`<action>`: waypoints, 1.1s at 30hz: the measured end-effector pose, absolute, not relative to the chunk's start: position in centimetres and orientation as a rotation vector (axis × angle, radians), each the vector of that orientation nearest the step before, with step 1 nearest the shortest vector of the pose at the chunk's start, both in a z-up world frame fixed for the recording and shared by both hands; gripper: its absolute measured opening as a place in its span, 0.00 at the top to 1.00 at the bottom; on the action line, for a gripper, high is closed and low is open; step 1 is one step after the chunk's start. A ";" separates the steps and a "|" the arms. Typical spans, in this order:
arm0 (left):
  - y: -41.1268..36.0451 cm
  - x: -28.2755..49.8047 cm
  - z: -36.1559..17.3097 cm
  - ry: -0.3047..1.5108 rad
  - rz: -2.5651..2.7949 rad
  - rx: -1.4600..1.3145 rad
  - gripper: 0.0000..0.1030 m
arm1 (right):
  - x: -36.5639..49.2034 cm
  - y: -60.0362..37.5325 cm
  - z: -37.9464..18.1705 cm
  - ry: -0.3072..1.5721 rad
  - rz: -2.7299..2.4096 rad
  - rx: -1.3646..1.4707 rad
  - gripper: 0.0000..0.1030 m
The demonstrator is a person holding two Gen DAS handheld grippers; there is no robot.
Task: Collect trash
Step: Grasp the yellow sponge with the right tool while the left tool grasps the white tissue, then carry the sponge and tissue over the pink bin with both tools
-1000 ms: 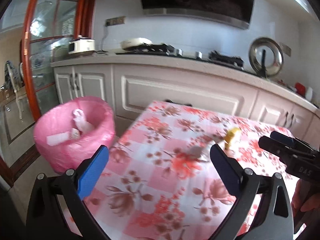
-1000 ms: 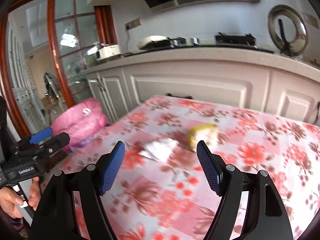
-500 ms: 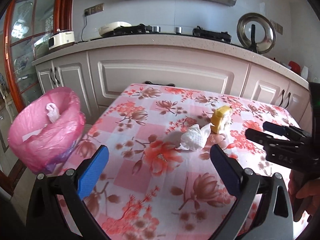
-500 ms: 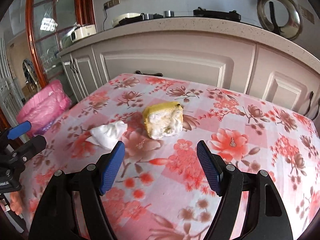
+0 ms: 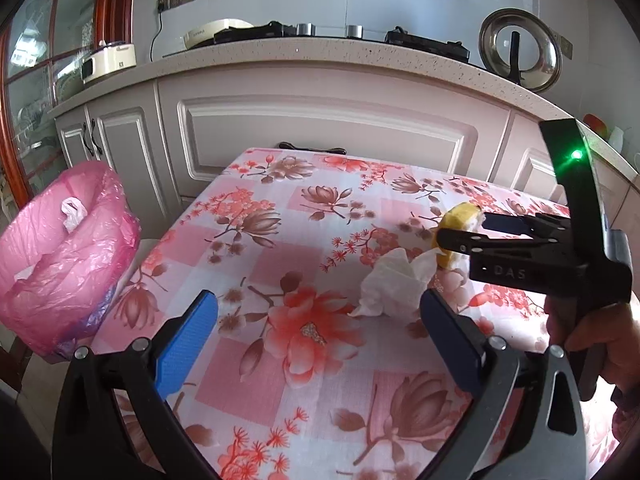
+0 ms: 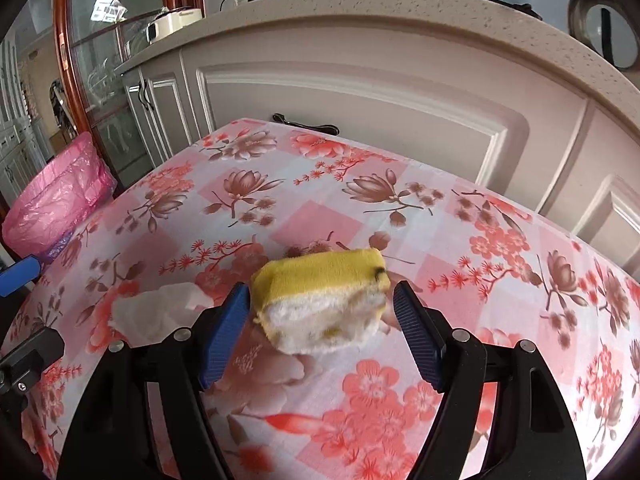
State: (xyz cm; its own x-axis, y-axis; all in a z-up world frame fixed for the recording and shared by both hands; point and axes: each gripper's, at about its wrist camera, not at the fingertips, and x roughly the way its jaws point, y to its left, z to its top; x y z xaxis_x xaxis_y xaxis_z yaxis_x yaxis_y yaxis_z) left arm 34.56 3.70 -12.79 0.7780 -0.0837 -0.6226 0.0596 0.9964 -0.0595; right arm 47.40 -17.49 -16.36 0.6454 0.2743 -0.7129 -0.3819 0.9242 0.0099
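Observation:
A yellow and white sponge (image 6: 322,302) lies on the floral tablecloth (image 6: 400,216). My right gripper (image 6: 320,316) is open with one finger on each side of the sponge, not clamped on it. A crumpled white tissue (image 6: 154,312) lies just left of it. In the left wrist view the tissue (image 5: 394,280) lies ahead of my open, empty left gripper (image 5: 320,328), close to its right finger, with the sponge (image 5: 460,226) behind the right gripper (image 5: 460,230). A bin lined with a pink bag (image 5: 60,256) stands left of the table.
White kitchen cabinets (image 5: 328,128) with a stone counter run behind the table. A stove and a pot lid (image 5: 520,54) sit on the counter. A wooden-framed glass door (image 6: 96,60) is at the far left. The bin holds several white scraps.
Both grippers have moved forward over the table. The right gripper now straddles the sponge, which was farther ahead. The left gripper has come closer to the tissue.

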 end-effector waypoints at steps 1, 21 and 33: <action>3.7 34.9 -12.9 0.678 -0.080 -0.041 0.05 | 47.5 -17.4 -16.4 0.791 0.379 -0.151 0.39; -3.4 40.6 -15.4 0.791 -0.149 0.077 0.21 | 43.7 -25.1 -14.2 0.711 0.332 0.015 0.47; -3.8 37.0 -13.7 0.742 -0.168 0.122 0.72 | 39.3 -24.1 -13.6 0.696 0.348 0.010 0.47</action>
